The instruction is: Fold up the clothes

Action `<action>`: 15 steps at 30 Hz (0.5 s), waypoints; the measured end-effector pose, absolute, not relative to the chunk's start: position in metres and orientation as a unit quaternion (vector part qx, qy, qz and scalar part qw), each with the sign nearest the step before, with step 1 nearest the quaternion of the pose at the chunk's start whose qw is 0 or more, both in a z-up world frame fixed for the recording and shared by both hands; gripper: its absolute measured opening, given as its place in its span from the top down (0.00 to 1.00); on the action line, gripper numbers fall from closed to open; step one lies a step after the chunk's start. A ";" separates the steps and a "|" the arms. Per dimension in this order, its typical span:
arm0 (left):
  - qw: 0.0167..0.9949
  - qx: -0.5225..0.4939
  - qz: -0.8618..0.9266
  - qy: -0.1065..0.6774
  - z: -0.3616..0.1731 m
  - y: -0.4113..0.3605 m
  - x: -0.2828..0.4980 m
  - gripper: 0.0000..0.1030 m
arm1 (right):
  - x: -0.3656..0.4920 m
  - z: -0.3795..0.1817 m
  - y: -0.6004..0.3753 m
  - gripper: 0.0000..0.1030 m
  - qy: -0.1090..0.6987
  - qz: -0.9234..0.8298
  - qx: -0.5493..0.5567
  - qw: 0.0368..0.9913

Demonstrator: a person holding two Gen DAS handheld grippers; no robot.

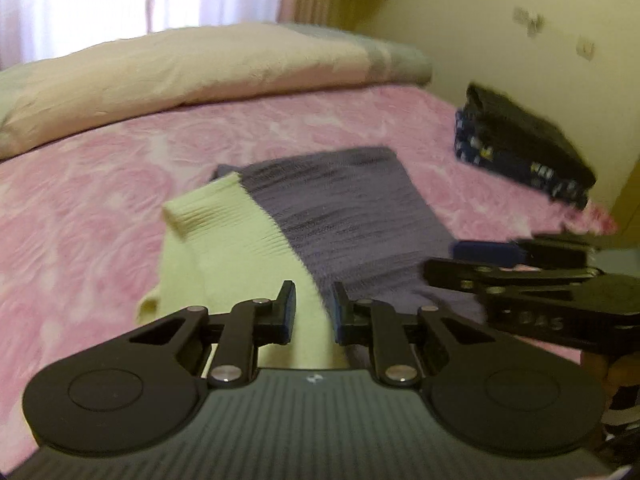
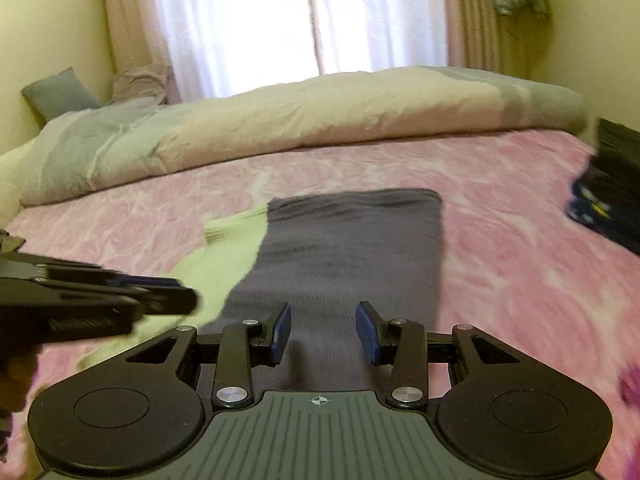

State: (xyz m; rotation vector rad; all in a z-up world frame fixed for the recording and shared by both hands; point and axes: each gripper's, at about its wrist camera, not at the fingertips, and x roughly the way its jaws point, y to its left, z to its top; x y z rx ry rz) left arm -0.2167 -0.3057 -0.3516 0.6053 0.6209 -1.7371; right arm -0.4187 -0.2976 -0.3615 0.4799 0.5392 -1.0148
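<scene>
A sweater lies folded into a long strip on the pink bed. Its body is purple-grey [image 1: 344,216] [image 2: 352,240] and a pale cream ribbed sleeve [image 1: 240,248] [image 2: 224,264] lies along its left side. My left gripper [image 1: 314,308] hovers over the near end, where cream meets purple, its jaws a narrow gap apart with no cloth pinched. In the right wrist view it [image 2: 184,292] comes in from the left over the cream part. My right gripper [image 2: 323,332] stands open above the purple part's near end. In the left wrist view it [image 1: 444,258] sits close on the right.
The pink flowered bedspread [image 1: 80,220] spreads around the sweater. A cream and grey duvet [image 1: 192,76] is bunched along the far side below a curtained window. A stack of dark folded clothes [image 1: 520,148] sits at the right by the wall. A grey pillow [image 2: 60,92] stands far left.
</scene>
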 end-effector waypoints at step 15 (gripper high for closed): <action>0.550 0.264 -0.753 0.248 -0.359 -0.265 -0.192 0.85 | -0.412 -0.371 -0.283 0.73 0.257 -0.468 0.235 0.812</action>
